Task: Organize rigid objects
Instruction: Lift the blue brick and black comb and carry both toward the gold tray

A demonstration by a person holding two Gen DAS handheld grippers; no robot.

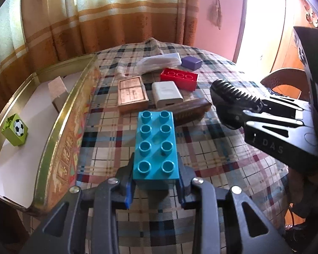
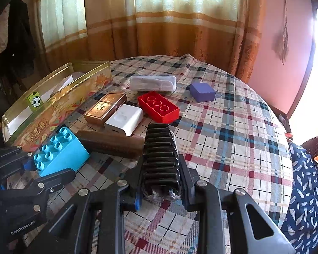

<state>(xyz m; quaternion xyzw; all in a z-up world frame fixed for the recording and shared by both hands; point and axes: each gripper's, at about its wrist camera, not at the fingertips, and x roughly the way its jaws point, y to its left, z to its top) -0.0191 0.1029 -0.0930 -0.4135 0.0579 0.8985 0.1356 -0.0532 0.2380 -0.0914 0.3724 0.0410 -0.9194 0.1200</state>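
My left gripper (image 1: 156, 169) is shut on the near end of a blue studded brick (image 1: 155, 139), held over the plaid tablecloth (image 1: 212, 152) just right of a golden tin (image 1: 59, 114). In the right wrist view the left gripper (image 2: 48, 171) and its blue brick (image 2: 61, 150) are at the lower left. My right gripper (image 2: 161, 175) is shut on a black ribbed clip (image 2: 160, 148). From the left wrist view, the clip (image 1: 233, 93) shows its teeth and the right gripper (image 1: 250, 110) comes in from the right.
The tin (image 2: 59, 103) holds a green cube with a football (image 1: 16, 130) and a cardboard piece (image 1: 57, 89). Beyond lie a copper box (image 1: 132, 94), white adapter (image 1: 166, 94), brown bar (image 1: 188, 110), upturned red brick (image 1: 179, 78), purple block (image 1: 191, 62) and white case (image 1: 159, 62).
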